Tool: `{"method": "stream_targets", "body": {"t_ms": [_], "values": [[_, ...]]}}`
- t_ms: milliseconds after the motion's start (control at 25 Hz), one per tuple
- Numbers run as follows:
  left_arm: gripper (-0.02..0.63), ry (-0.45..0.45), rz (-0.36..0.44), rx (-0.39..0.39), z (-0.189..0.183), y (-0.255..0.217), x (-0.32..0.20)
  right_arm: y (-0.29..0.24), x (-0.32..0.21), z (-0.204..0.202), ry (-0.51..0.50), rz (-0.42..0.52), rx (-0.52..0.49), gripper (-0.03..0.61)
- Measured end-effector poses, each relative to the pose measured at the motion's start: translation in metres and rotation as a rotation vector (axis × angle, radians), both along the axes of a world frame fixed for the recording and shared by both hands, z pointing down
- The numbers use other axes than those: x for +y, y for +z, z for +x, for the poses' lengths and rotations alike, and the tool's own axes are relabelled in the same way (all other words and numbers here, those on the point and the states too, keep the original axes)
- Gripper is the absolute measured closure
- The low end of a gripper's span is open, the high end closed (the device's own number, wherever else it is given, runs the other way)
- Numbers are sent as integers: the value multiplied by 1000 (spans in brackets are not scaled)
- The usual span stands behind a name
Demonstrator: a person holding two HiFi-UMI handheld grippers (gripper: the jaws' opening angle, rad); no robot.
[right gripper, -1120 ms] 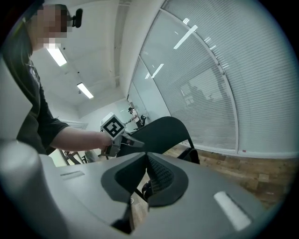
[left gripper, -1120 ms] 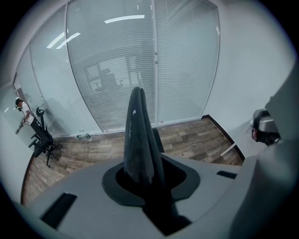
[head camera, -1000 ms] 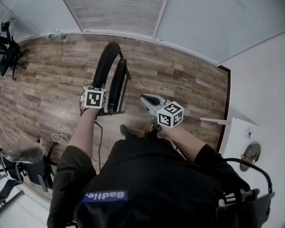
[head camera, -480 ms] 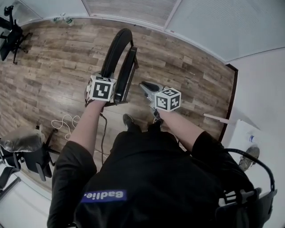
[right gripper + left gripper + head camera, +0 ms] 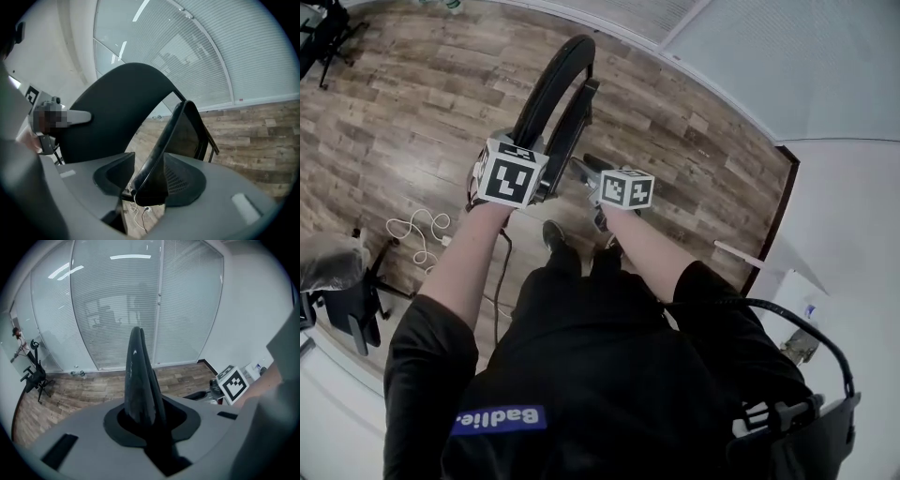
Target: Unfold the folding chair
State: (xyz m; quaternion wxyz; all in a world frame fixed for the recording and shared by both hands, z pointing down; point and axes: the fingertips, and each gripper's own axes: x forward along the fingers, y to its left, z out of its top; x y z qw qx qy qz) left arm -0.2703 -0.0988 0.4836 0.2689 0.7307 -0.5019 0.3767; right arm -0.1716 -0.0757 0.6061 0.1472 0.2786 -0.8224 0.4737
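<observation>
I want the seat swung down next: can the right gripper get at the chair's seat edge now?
Likely yes: the right gripper has just been opening its jaws, which straddle the seat edge; the left gripper, shut on the backrest, stands clear.

folding chair (image 5: 553,86): 1, held between both sets of fingers
grippers: 2. The left gripper (image 5: 147,420) is clamped on the chair back; the right gripper (image 5: 147,183) has jaws just opening, seat edge between them
marker cubes (image 5: 511,173): 2, one behind each finger pair
office chairs (image 5: 321,33): 2, well left of the left fingers
white cable (image 5: 412,230): 1, left of the left fingers
</observation>
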Motion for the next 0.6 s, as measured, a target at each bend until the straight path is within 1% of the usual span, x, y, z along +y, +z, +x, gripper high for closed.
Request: {"method": "stream_targets", "body": {"t_ms": [160,400,600], "values": [[535,-2,1,7,0,1,4,26,-10,-13,35,-58,20,370],[535,4,3,11,4,1,4,48,-30,-30,63,-96,46,330],[535,1,4,13,5,1,5,72,-40,-43,89,-146,93,284]]}}
